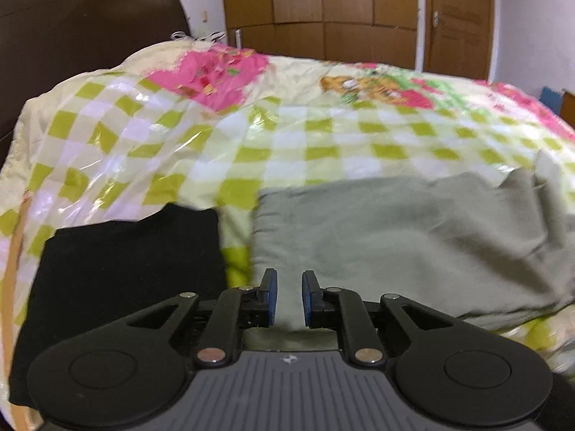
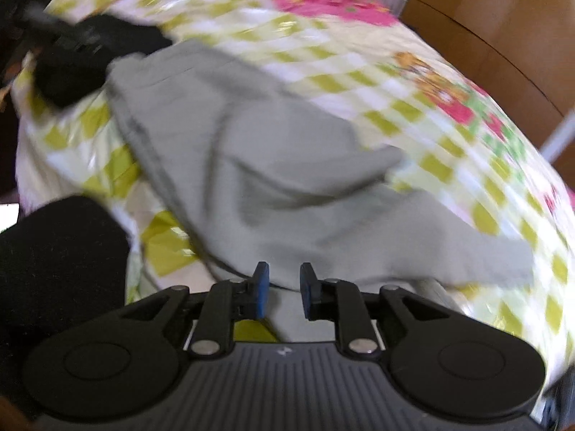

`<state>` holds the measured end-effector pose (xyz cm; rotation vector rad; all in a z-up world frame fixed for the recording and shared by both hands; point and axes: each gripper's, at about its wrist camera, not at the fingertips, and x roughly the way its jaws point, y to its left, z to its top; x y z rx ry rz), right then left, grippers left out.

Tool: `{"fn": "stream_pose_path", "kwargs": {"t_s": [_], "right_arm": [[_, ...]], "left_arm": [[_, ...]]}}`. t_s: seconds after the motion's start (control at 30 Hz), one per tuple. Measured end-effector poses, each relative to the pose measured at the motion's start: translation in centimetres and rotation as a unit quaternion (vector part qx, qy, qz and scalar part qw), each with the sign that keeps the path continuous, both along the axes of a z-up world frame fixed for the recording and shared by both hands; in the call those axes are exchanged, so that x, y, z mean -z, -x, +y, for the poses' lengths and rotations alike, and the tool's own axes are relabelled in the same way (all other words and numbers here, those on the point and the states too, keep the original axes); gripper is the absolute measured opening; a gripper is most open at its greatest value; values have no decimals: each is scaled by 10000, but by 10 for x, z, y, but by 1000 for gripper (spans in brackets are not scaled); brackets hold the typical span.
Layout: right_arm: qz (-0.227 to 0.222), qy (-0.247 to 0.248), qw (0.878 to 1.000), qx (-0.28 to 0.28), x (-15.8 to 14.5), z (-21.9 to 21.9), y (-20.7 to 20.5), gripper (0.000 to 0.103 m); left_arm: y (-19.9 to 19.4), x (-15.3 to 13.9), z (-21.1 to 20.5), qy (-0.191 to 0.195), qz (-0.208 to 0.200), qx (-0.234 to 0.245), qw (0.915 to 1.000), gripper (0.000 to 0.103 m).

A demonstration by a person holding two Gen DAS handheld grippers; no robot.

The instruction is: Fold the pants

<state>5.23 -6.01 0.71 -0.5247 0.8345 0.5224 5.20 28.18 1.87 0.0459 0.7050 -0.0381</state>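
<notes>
Grey pants (image 1: 406, 240) lie on the bed, partly folded, with a loose end rising at the right. In the right wrist view the pants (image 2: 273, 165) are rumpled with creases, and the frame is blurred. My left gripper (image 1: 289, 296) is open and empty over the near left edge of the pants. My right gripper (image 2: 284, 292) is open and empty over the near edge of the pants. The left gripper (image 2: 64, 39) shows as a dark blur at the far left in the right wrist view.
A folded black garment (image 1: 122, 280) lies left of the pants on the checked green and white bedcover (image 1: 222, 136). A dark headboard (image 1: 79, 25) and a wooden wardrobe (image 1: 323, 10) stand behind. A black-clad body part (image 2: 54, 269) is at the near left.
</notes>
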Motion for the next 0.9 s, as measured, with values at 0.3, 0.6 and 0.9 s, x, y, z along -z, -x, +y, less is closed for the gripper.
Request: {"fn": "stream_pose_path", "kwargs": {"t_s": [0.3,0.6,0.9], "right_arm": [[-31,-904,9702,2249,-7,-121,-78,19],[-20,-2140,8976,3854,11,-227,-188,21],[293,-2536,8680,4258,30,-248,-224,23]], "left_arm": [[-21,-2,-145,521,82,1956,9793,36],[-69,21,-247,1036,349,2777,9544,37],[-77,33,-267,1086,417,2916,9494,39]]}}
